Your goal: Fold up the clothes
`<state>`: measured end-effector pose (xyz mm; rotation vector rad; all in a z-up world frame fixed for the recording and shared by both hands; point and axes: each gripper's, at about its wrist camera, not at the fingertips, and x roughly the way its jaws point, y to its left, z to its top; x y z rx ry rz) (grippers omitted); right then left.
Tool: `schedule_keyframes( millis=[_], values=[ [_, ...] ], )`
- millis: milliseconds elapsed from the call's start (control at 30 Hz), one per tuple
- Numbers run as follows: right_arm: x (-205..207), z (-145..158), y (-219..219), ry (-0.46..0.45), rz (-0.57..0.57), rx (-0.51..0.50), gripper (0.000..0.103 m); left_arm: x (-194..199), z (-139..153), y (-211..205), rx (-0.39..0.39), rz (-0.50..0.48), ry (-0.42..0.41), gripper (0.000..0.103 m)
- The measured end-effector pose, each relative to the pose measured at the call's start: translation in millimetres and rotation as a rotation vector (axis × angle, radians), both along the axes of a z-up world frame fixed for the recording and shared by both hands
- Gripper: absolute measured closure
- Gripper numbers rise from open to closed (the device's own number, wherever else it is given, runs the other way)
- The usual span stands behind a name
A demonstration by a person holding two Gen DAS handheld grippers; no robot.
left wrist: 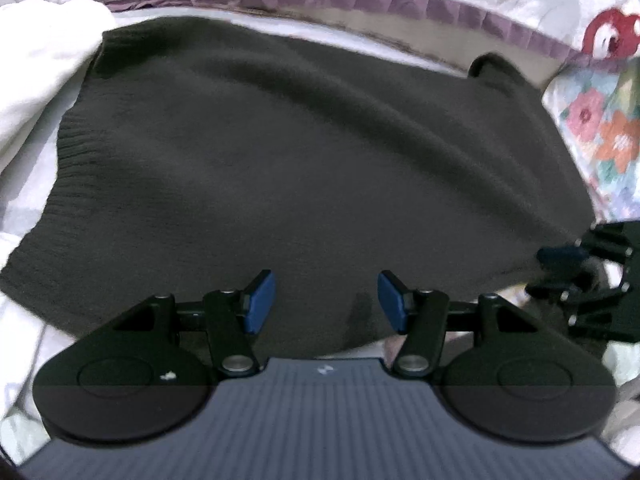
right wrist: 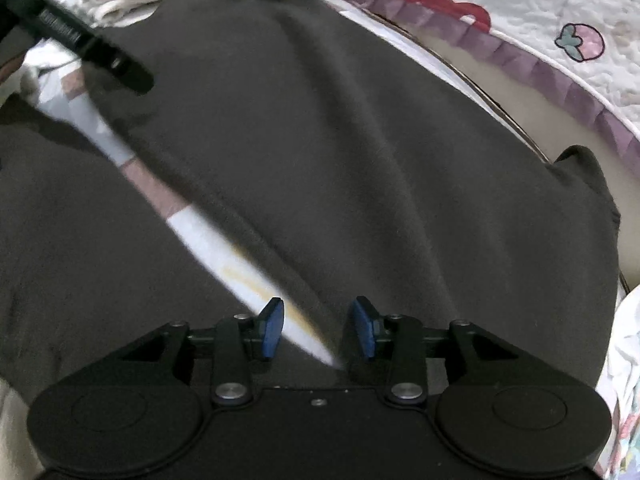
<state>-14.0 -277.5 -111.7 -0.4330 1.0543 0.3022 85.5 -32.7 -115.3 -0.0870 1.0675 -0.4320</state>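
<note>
A dark grey-green knitted sweater lies spread flat on a bed sheet, its ribbed hem at the left. Over the sweater's near edge my left gripper stands open, its blue pads wide apart with nothing between them. My right gripper shows at the right edge of the left wrist view, by the sweater's corner. In the right wrist view the right gripper is open above the sweater's diagonal edge, and neither pad presses on cloth. A second dark fabric part lies to the left of a strip of white sheet.
A crumpled white cloth sits beyond the sweater's hem at the far left. A quilt with red shapes and a purple border runs along the far side. Floral fabric lies at the right. The left gripper's body crosses the top left of the right wrist view.
</note>
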Motion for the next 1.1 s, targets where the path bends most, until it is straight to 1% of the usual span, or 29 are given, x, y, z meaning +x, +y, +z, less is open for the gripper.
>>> schedule_keyframes(
  millis=[67, 100, 133, 200, 267, 300, 333, 367, 400, 433, 467, 500, 600, 667, 700, 733, 767, 833, 867, 900, 967, 1100],
  values=[
    [6.2, -4.9, 0.1, 0.014, -0.001, 0.004, 0.058, 1.2, -1.7, 2.6, 0.033, 0.014, 0.015, 0.047],
    [8.6, -7.8, 0.6, 0.007, -0.001, 0.0, 0.052, 2.3, -2.0, 5.4, 0.037, 0.027, 0.02, 0.047],
    [10.9, -10.7, 1.2, -0.003, -0.001, -0.004, 0.043, 3.7, -1.3, 9.4, 0.04, 0.047, 0.022, 0.047],
    [15.1, -13.7, -0.8, -0.028, -0.007, 0.008, 0.034, 6.6, 0.7, 18.0, 0.048, 0.091, 0.025, 0.047],
    [23.3, -13.7, -6.3, -0.033, -0.023, 0.056, 0.034, 6.1, 6.5, 33.0, 0.088, 0.161, 0.008, 0.047],
    [27.9, -13.3, -9.2, -0.031, -0.035, 0.085, 0.035, 4.9, 10.6, 44.4, 0.099, 0.207, -0.003, 0.047],
    [32.5, -12.9, -12.1, -0.029, -0.047, 0.114, 0.048, 3.5, 15.0, 57.2, 0.106, 0.256, -0.015, 0.047],
    [34.5, -11.8, -13.9, -0.029, -0.054, 0.145, 0.061, 2.8, 19.2, 73.3, 0.091, 0.321, -0.021, 0.044],
    [34.3, -10.7, -13.9, -0.039, -0.064, 0.155, 0.082, 2.6, 20.5, 89.6, 0.056, 0.386, -0.015, 0.042],
    [33.9, -9.7, -13.7, -0.05, -0.074, 0.162, 0.085, 2.5, 20.8, 105.5, 0.018, 0.449, -0.007, 0.041],
    [33.5, -8.7, -13.4, -0.061, -0.084, 0.169, 0.087, 2.7, 18.0, 113.7, 0.009, 0.484, 0.009, 0.041],
    [33.1, -7.6, -13.2, -0.072, -0.094, 0.176, 0.087, 3.0, 14.2, 119.0, 0.011, 0.509, 0.027, 0.041],
    [27.8, -8.3, -7.9, -0.088, -0.09, 0.157, 0.087, 4.0, 2.7, 134.9, 0.016, 0.582, 0.082, 0.041],
    [24.3, -8.8, -4.2, -0.099, -0.086, 0.143, 0.087, 5.2, -0.9, 130.6, 0.015, 0.565, 0.104, 0.041],
    [24.4, -10.1, -3.7, -0.099, -0.081, 0.137, 0.086, 6.0, -2.3, 126.7, 0.003, 0.552, 0.106, 0.04],
    [25.4, -11.6, -5.5, -0.099, -0.075, 0.136, 0.085, 6.7, -4.0, 122.6, -0.006, 0.54, 0.106, 0.034],
    [26.6, -13.1, -7.5, -0.098, -0.069, 0.136, 0.083, 7.4, -5.7, 118.6, -0.016, 0.528, 0.107, 0.032],
    [26.8, -15.3, -9.7, -0.1, -0.06, 0.139, 0.079, 10.4, -12.3, 112.8, 0.022, 0.523, 0.113, 0.032],
    [28.7, -17.3, -9.0, -0.101, -0.061, 0.142, 0.079, 11.9, -15.9, 110.1, 0.045, 0.522, 0.117, 0.03],
    [31.0, -19.4, -8.3, -0.101, -0.062, 0.144, 0.078, 12.6, -17.4, 109.1, 0.047, 0.53, 0.113, 0.028],
    [29.5, -20.0, -7.1, -0.105, -0.062, 0.141, 0.076, 13.1, -19.8, 110.3, 0.02, 0.555, 0.108, 0.024],
    [31.5, -22.2, -4.1, -0.125, -0.061, 0.132, 0.069, 15.4, -21.9, 110.7, -0.024, 0.609, 0.075, 0.022]
  ],
)
